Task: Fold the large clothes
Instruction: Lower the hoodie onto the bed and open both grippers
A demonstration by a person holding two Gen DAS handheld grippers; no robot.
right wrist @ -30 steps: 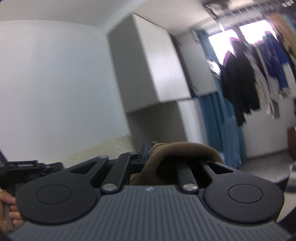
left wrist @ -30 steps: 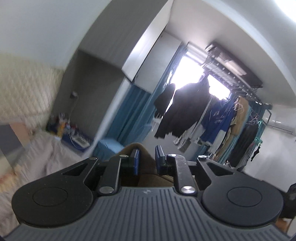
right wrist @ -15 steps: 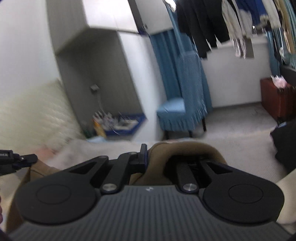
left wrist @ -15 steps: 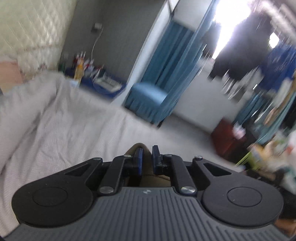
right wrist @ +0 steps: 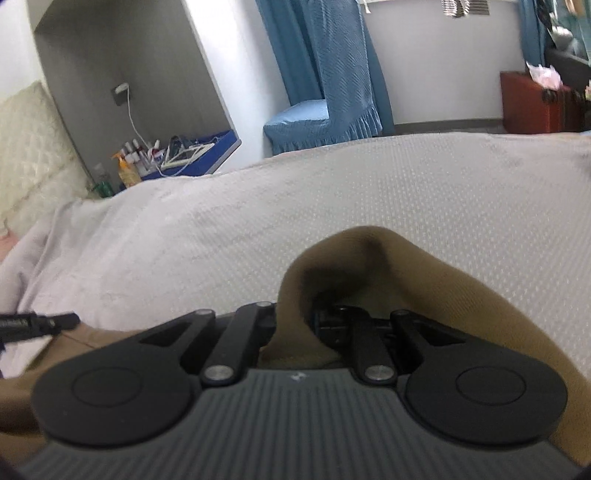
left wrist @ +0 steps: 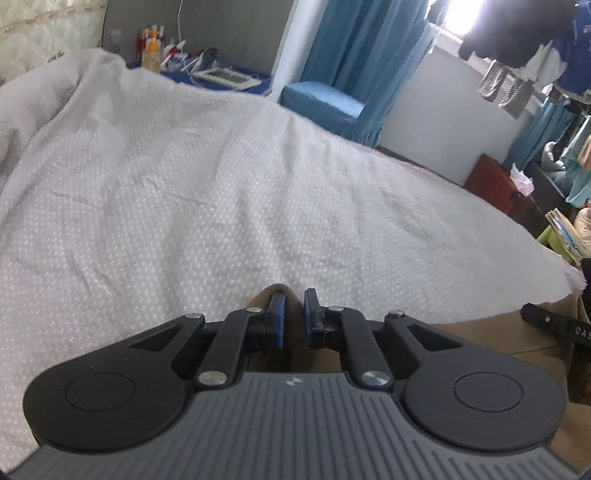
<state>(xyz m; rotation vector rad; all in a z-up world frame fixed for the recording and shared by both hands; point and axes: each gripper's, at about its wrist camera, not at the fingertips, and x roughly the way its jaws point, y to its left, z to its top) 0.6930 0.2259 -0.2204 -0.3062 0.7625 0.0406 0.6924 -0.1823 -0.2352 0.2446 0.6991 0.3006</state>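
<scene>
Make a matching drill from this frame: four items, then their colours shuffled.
Items:
1. garment
2. bedspread
3. chair cover
4. box by the far wall

Colours:
A. blue
B. red-brown
C. tan brown
D. white

Pairs: 1-C, 2-D, 3-A, 4-B

- Ahead of the gripper: white textured bedspread, creased.
- Beyond it: blue-covered chair before blue curtains.
- Far left: grey alcove, cluttered blue shelf, quilted headboard.
- Upper right: glaring window; red cabinet below.
</scene>
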